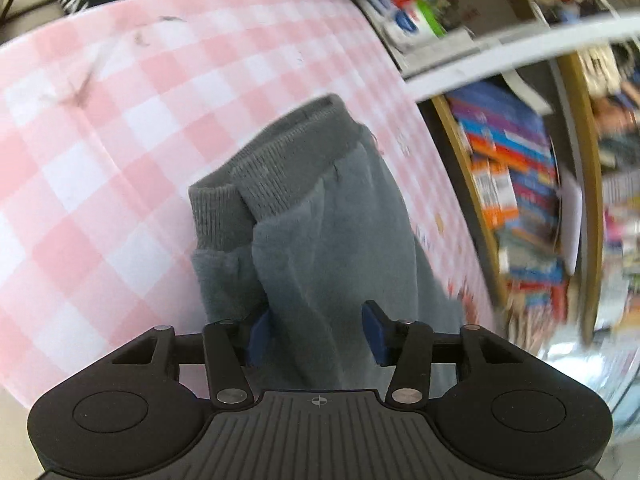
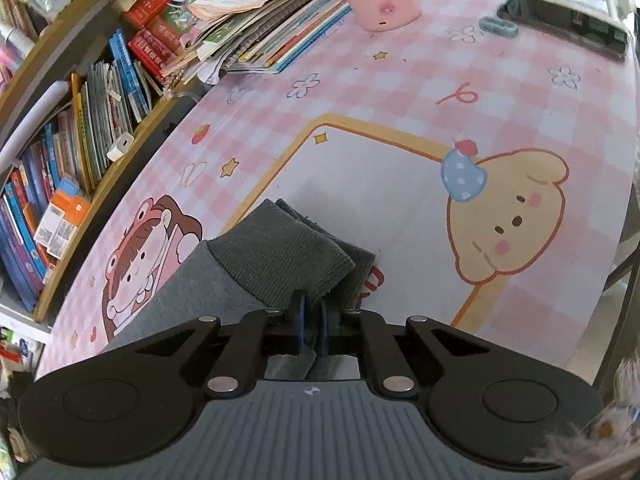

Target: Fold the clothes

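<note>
Grey sweatpants [image 1: 332, 216] bunched, 2 ribbed cuffs [image 2: 280, 256] overlapping.

No legible text; book spines [image 2: 100, 120] too blurred to read.

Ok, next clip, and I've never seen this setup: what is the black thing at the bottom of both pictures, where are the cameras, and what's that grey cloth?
There is no robot here. A person holds a hand-operated two-finger gripper in each hand, and each carries a wide-angle camera looking forward along its fingers, so the black body at the bottom of each picture is the tool itself.

In the left wrist view, the left gripper has its blue pads apart, with a grey garment bunched between them; its ribbed cuffs point away from the camera. In the right wrist view, the right gripper is pinched shut on a ribbed cuff of grey fabric, probably the same garment.

Underneath is a pink checked table cover printed with cartoon figures. A stack of books lies at its far edge, beside a bookshelf.
</note>
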Demonstrator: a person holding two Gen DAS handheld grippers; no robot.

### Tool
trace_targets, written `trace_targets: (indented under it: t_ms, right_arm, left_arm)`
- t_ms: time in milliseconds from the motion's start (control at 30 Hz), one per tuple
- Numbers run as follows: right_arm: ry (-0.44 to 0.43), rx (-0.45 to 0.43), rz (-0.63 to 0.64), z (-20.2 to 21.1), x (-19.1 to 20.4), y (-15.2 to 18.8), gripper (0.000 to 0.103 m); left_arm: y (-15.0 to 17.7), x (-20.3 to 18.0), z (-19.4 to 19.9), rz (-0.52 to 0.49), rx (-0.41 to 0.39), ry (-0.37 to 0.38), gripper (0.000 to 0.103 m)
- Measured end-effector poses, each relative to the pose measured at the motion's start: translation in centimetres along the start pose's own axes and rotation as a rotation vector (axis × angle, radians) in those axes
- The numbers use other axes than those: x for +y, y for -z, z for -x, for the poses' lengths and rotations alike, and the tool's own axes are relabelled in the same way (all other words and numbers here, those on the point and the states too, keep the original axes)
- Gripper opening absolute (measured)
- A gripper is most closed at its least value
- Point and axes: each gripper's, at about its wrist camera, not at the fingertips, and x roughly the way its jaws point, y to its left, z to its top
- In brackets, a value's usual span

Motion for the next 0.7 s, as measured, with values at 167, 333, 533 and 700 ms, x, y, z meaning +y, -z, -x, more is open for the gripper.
trace_targets:
  t_ms: [167,333,533,700]
  right_arm:
    - [0.003,-0.002,0.028,0.2,0.4,-0.3,0.008]
    - [0.012,-0.003,0.041,0.3,0.4,-0.3,0.008]
    - [0.031,0.003,0.053,-0.1,0.8,-0.1,0.008]
    - [0.042,0.002,0.081,0.1,1.1,-0.2,0.008]
  left_arm:
    - [-0.1,-3.0,3.1,-0.055,-0.038,0.170,0.004]
    - [1.1,-2.9,6.0,-0.127,-0.019,0.182,0.004]
    - [2.1,2.6,2.0,-0.046,0.052,-0.027,0.005]
    - [1.3,2.2,1.7,-0.086,0.066,-0.038,0.010]
